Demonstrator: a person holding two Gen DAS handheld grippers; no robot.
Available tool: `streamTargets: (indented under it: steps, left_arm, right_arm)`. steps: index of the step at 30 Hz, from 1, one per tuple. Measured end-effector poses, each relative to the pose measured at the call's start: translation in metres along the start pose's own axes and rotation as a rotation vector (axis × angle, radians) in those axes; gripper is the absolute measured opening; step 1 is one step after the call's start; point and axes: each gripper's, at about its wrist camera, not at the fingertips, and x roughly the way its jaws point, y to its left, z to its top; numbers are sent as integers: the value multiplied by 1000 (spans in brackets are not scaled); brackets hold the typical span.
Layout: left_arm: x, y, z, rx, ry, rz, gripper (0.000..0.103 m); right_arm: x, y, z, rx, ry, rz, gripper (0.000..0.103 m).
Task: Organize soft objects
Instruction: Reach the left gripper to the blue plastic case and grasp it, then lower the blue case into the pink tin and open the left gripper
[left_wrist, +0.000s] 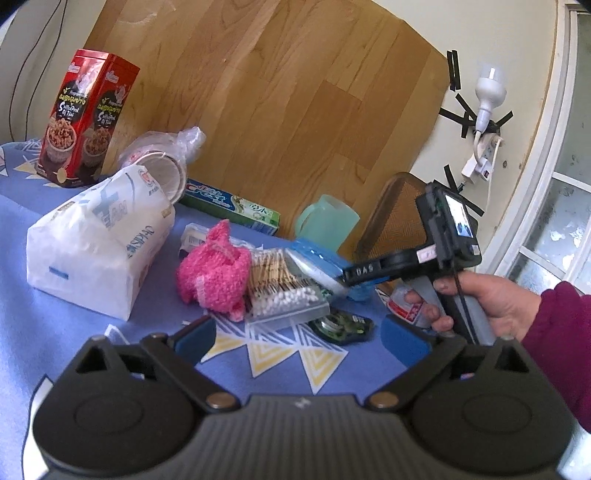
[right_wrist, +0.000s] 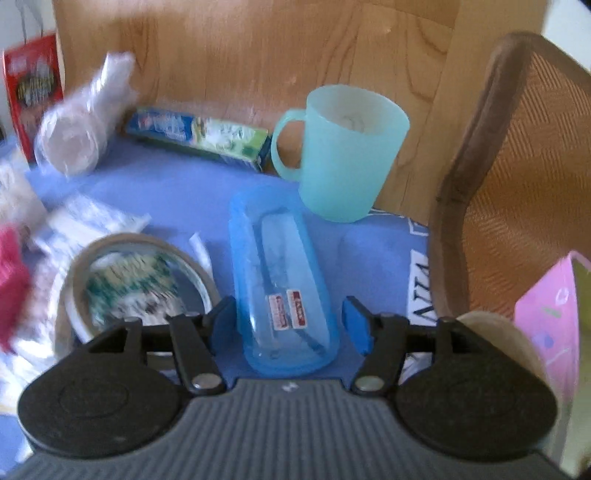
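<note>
- The left gripper (left_wrist: 295, 334) has its jaws spread wide, released, with nothing between them; only the blue patterned cloth of the counter (left_wrist: 92, 325) shows in the gap.
- Just beyond those jaws lies the fluffy pink knitted soft toy (left_wrist: 210, 269), touching a clear plastic box of cotton swabs (left_wrist: 284, 291) on its right side and near the white soft tissue pack (left_wrist: 96, 251) on its left.
- The right gripper (right_wrist: 290, 325), held in a hand (left_wrist: 491, 299) with a dark red sleeve, has its jaws about half apart, straddling the near end of a translucent blue oblong plastic case (right_wrist: 284, 280).
- The left blue pad sits against or just beside the case; the right pad stands clear of it, so the case is not clamped.
- Behind the case, toward the counter's far edge, stand a pale green plastic mug (right_wrist: 347, 155) and a boxed toothpaste (right_wrist: 199, 138).
</note>
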Motion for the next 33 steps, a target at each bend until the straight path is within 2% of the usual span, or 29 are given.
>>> streamTargets:
  steps: [3, 7, 10, 13, 14, 16, 19, 22, 23, 24, 26, 28, 33]
  left_arm:
    - [0, 0, 0, 0, -2, 7, 100]
    - [1, 1, 1, -4, 3, 9, 100]
    - [3, 3, 2, -10, 25, -18, 100]
    - [9, 3, 3, -15, 85, -70, 100]
    - [11, 0, 3, -11, 108, -92, 100]
    - [16, -12, 2, -28, 155, -158, 100]
    - [33, -39, -1, -68, 250, -254, 100]
    - [59, -65, -4, -72, 353, -249, 98]
    - [69, -70, -7, -74, 391, -239, 93]
    - [78, -75, -11, -82, 424, -240, 79]
    - [86, -86, -15, -68, 437, -236, 69]
    - [86, -103, -9, -33, 424, -231, 69]
    - [89, -165, 32, 98, 341, -349, 69]
  right_arm:
    - [3, 5, 3, 22, -12, 20, 57]
    - [-38, -10, -16, 195, -55, 118, 56]
    - [-77, -16, -58, 293, -51, 237, 56]
    - [-116, -7, -117, 291, -35, 279, 56]
    - [-125, -1, -136, 288, -26, 281, 57]
    - [-146, 15, -166, 250, -71, 267, 57]
    - [-167, 38, -188, 133, -139, 212, 58]
    - [-161, 37, -189, 82, -164, 213, 60]
    - [-158, 37, -187, 74, -165, 207, 61]
    - [-154, 38, -188, 70, -168, 210, 60]
    - [-153, 42, -190, 49, -194, 212, 57]
    - [-158, 41, -193, 67, -225, 213, 56]
    - [-197, 6, -187, 143, -382, 139, 57]
